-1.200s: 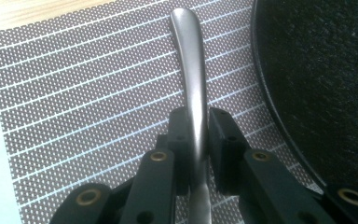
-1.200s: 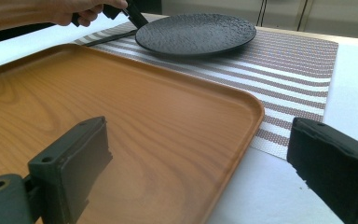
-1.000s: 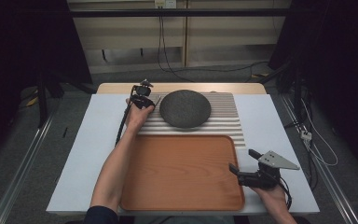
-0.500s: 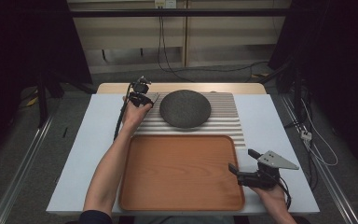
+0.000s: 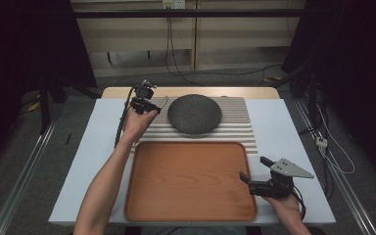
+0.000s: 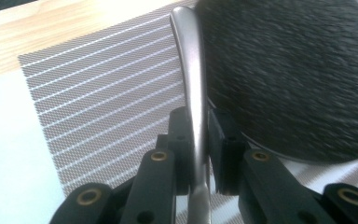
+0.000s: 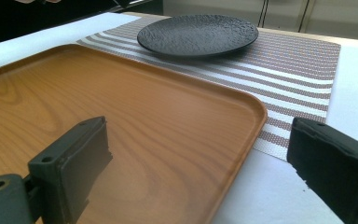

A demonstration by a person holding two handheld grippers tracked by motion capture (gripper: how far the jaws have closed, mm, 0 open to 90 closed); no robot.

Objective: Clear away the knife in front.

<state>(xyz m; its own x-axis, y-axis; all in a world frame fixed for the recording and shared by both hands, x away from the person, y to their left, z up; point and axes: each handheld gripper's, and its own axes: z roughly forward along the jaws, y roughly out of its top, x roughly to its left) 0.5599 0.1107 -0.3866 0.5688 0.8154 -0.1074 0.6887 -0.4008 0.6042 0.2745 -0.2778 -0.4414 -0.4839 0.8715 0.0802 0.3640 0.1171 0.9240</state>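
The surface (image 5: 88,161) carries everything; I use the dark plate (image 5: 195,113) as landmark. Wooden tray (image 5: 191,181) sits just in front of the plate, nearer to me, bare. Striped placemat (image 5: 235,122) lies under the plate and runs out past it on both sides, its near edge tucked against the tray's far rim. My left hand-held gripper (image 5: 152,104) is just left of the plate, over the mat, jaws clamped on a metal utensil handle (image 6: 191,84); the pads (image 6: 182,135) pinch it from both sides and the handle tip points past the plate's rim. Which utensil it is I cannot tell, its working end is hidden below the jaws. My right hand-held gripper (image 5: 254,176) rests well in front of the plate and to its right, at the tray's right edge, jaws wide apart with nothing between them. Risks, my guess: the handle is smooth, thin and gripped across a narrow span, so it could pivot or slide out if I swing fast; it sits close to the plate, so a sideways drift could clip the rim and shove the plate across the mat; a drop onto the tray would bounce.
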